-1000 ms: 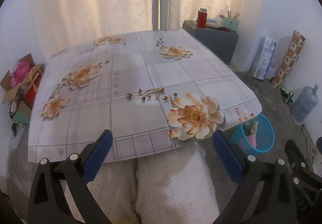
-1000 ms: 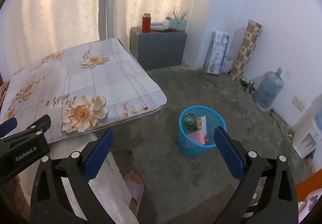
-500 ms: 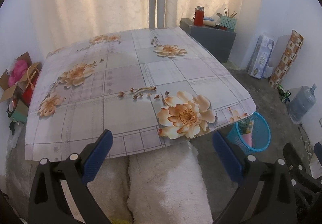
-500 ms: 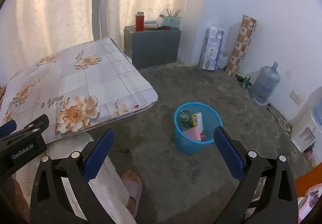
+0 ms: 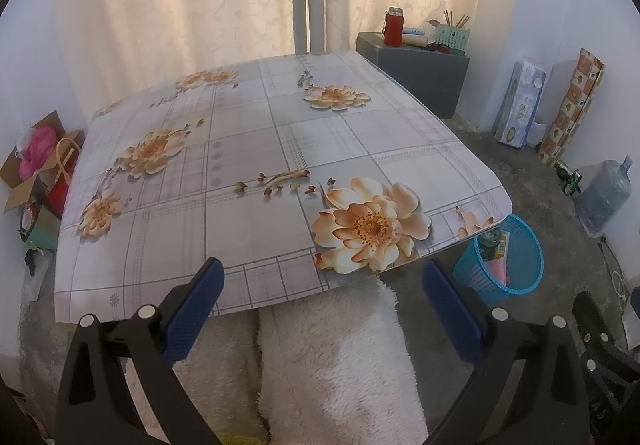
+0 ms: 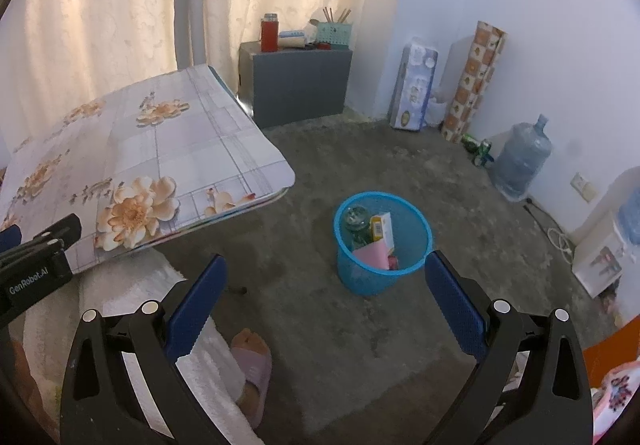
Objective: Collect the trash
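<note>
A blue mesh trash basket [image 6: 416, 241] stands on the floor right of the table and holds a green bottle [image 6: 357, 225], a yellow-white carton [image 6: 383, 232] and pink paper [image 6: 370, 255]. It also shows in the left wrist view [image 5: 528, 257], partly behind the table corner. My left gripper [image 5: 322, 299] is open and empty over the table's near edge. My right gripper [image 6: 322, 295] is open and empty above the floor, near the basket. The table [image 5: 256, 133] has a floral cloth with nothing on it.
The person's white fluffy trousers [image 5: 332, 361] and a slippered foot [image 6: 252, 357] are below the grippers. A grey cabinet [image 6: 296, 85] with a red flask stands behind the table. A water jug [image 6: 520, 161], boxes and green cans line the right wall. Boxes [image 5: 36, 165] sit left.
Both grippers have drawn back and tilted a little, so the table and basket shift slightly in view. Both stay open and empty.
</note>
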`<state>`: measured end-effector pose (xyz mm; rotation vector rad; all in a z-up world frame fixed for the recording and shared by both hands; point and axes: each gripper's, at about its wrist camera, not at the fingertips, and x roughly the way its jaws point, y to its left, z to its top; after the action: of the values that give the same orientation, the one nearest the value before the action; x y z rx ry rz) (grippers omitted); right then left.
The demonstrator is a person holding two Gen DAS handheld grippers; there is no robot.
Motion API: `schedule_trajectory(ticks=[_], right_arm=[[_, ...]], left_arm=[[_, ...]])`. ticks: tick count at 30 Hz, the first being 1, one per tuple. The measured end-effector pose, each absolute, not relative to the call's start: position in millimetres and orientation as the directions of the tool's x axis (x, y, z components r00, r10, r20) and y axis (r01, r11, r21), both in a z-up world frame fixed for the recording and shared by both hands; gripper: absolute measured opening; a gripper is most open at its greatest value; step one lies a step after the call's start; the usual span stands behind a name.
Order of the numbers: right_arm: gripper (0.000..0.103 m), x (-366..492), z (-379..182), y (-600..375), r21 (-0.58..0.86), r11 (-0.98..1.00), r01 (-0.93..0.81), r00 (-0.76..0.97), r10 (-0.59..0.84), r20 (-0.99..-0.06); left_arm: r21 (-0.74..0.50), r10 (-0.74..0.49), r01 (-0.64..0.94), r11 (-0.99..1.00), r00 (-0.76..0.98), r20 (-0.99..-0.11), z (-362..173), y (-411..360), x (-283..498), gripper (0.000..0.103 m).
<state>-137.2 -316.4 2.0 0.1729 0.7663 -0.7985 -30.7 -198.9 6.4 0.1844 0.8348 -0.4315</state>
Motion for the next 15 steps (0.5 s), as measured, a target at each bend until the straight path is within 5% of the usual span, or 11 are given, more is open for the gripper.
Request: schedule_trajectory(ticks=[15], right_arm=[[0.095, -157, 8, -334, -0.14, 0.656, 0.742, 0.419, -0.616, -0.667]], left_arm=[[0.019, -0.279, 0.446, 0.895, 0.593, -0.755, 2, -200, -29, 0.097]])
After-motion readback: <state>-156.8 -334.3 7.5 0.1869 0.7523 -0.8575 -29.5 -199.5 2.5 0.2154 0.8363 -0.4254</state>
